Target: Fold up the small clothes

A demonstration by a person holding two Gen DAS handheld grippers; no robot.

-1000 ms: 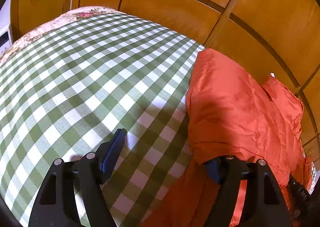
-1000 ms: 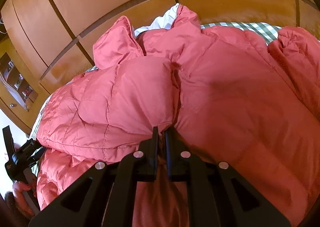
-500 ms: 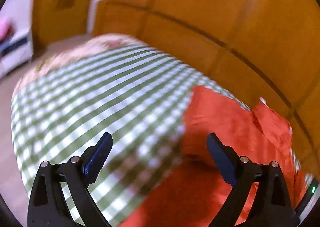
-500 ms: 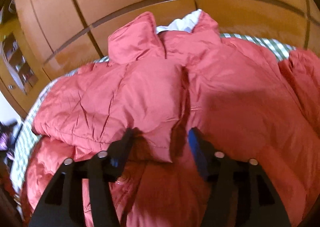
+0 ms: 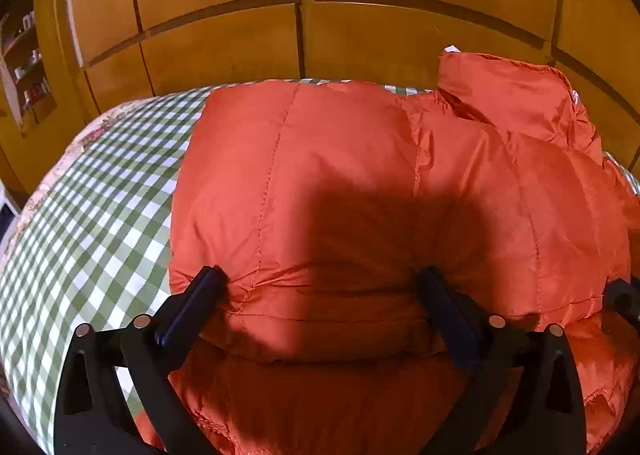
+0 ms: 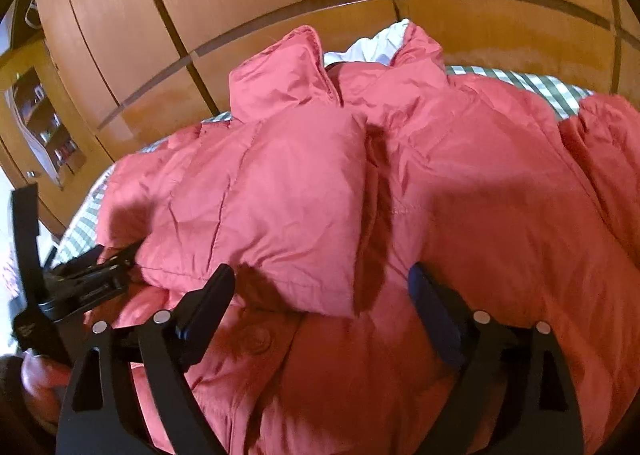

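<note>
Red puffy quilted jacket [image 5: 360,191] on checked cloth [image 5: 100,215]; L tool [image 5: 320,295] & R tool [image 6: 320,287] jaws opening, astride folds

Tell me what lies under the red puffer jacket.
The red puffer jacket lies on a green-and-white checked cloth, which shows to its left and in a strip behind it. A floral fabric edges that cloth. What lies beneath the jacket's middle is covered.

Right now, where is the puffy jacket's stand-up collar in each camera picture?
Left wrist view: the collar stands at the upper right, against the wooden wardrobe doors.
Right wrist view: the collar is top centre, white lining beside it.
Shared landmark: the green checked cloth under the jacket, also seen at the right wrist view's right edge.
</note>
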